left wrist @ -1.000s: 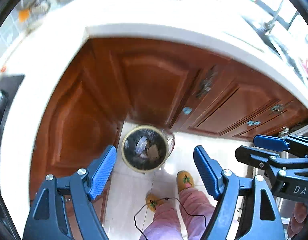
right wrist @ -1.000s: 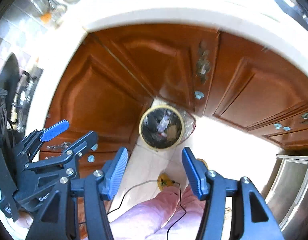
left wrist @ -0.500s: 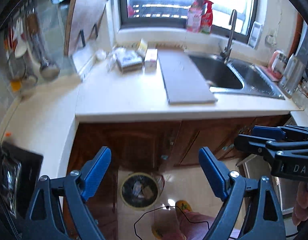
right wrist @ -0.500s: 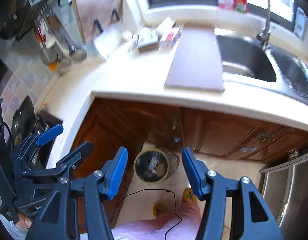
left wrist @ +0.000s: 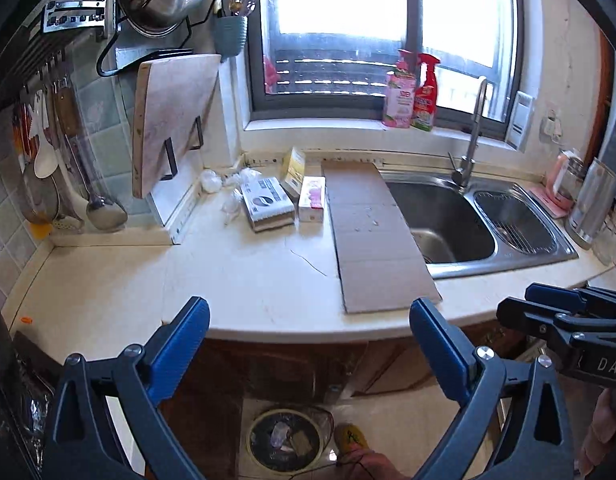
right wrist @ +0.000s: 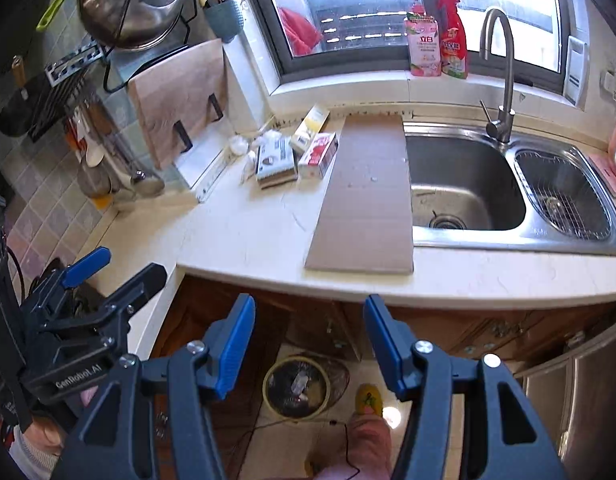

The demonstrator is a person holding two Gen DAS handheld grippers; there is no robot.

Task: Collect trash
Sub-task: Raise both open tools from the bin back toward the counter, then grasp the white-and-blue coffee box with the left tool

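left gripper (left wrist: 308, 344) fingers just spread wide, empty | right gripper (right wrist: 308, 340) part-open, empty | both face bench (left wrist: 243, 280) to fetch trash | bin (left wrist: 283, 444) at 6 o'clock, below

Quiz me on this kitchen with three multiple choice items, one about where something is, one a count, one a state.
1. Where is the trash bin?
A. on the counter
B. on the floor by the cabinets
C. in the sink

2. How many bottles stand on the window sill?
A. two
B. four
C. none

3. How is the left hand-held gripper?
A. shut on a box
B. open and empty
C. shut on cardboard

Answers:
1 B, it sits on the floor tiles below the counter.
2 A, a pink bottle and a red spray bottle.
3 B, its jaws have just been opening, nothing between them.
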